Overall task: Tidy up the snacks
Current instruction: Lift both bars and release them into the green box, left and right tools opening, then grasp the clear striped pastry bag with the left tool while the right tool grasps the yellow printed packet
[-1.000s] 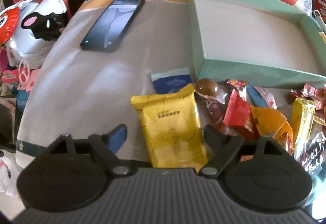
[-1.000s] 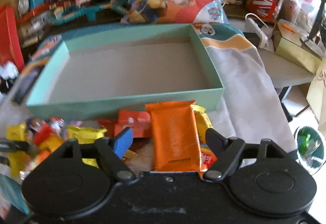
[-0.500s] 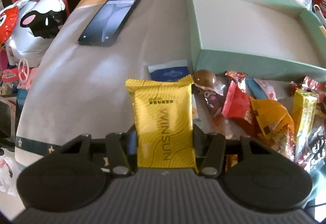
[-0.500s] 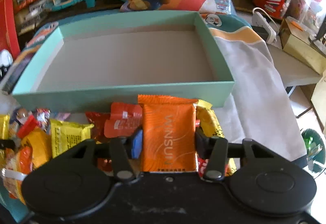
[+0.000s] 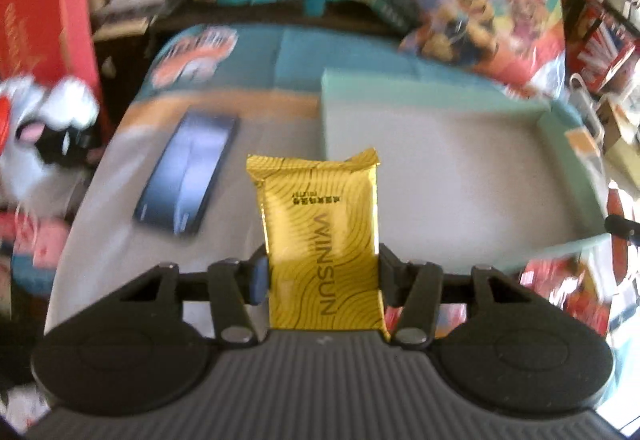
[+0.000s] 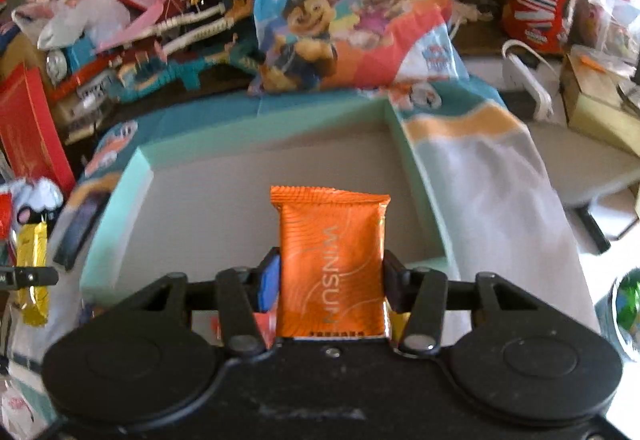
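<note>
My left gripper (image 5: 320, 276) is shut on a yellow WINSUN snack packet (image 5: 320, 240) and holds it raised, before the left wall of the mint-green open box (image 5: 400, 91). My right gripper (image 6: 330, 284) is shut on an orange WINSUN snack packet (image 6: 332, 260), held above the near wall of the same box (image 6: 264, 131), whose grey floor is bare. The left gripper with its yellow packet (image 6: 34, 272) shows at the left edge of the right wrist view. Loose red snacks (image 5: 560, 280) lie in front of the box.
A black phone (image 5: 188, 179) lies on the cloth left of the box. A large cartoon snack bag (image 6: 348, 7) stands behind the box. Toys and red cartons crowd the left side. A white power strip (image 6: 524, 75) and a yellow-green box (image 6: 600, 107) lie right.
Both grippers closed on their packets and lifted them off the pile. Both have risen and moved forward toward the box.
</note>
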A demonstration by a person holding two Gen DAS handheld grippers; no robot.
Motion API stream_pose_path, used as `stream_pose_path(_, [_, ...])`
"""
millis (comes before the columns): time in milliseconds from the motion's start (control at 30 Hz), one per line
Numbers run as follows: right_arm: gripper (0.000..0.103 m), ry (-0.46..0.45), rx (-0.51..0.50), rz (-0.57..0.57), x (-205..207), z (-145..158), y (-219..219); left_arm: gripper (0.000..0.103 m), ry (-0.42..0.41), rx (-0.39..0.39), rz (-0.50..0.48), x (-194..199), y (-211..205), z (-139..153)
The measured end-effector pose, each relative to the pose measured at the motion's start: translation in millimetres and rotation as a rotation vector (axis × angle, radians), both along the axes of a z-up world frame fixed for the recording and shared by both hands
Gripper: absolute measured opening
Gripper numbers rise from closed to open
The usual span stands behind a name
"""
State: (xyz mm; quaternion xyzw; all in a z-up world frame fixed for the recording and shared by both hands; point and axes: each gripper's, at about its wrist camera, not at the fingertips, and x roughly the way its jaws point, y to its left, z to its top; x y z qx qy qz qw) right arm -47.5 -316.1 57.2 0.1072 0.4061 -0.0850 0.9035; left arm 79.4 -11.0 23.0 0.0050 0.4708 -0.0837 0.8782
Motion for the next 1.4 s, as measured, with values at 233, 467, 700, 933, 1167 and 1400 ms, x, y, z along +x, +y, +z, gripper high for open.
stream_pose_path(233, [0.050, 0.008, 0.002, 0.020, 95, -5, -38, 0.052, -0.015, -0.033, -0.036, 93, -46, -1])
stream_pose_path(467, [0.051, 0.070, -0.008, 0.028, 168, -39, -63, 0.052, 0.038, -0.009, -0.042, 157, -74, -37])
stream_pose_path(700, [0.067, 0.093, 0.015, 0.035, 199, -73, -70, 0.075, 0.009, 0.056, -0.046, 168, -83, -54])
stream_pose_path(933, [0.100, 0.046, 0.099, 0.005, 182, -65, -65, 0.103, -0.073, 0.081, -0.071, 149, -88, -36])
stream_pose_path(1167, [0.103, 0.035, 0.127, 0.023, 139, -37, -43, 0.103, -0.047, 0.030, -0.074, 106, -74, -19])
stream_pose_path(1400, [0.103, 0.028, 0.111, 0.050, 76, -10, -11, 0.103, -0.018, 0.005, -0.109, 35, -58, -11])
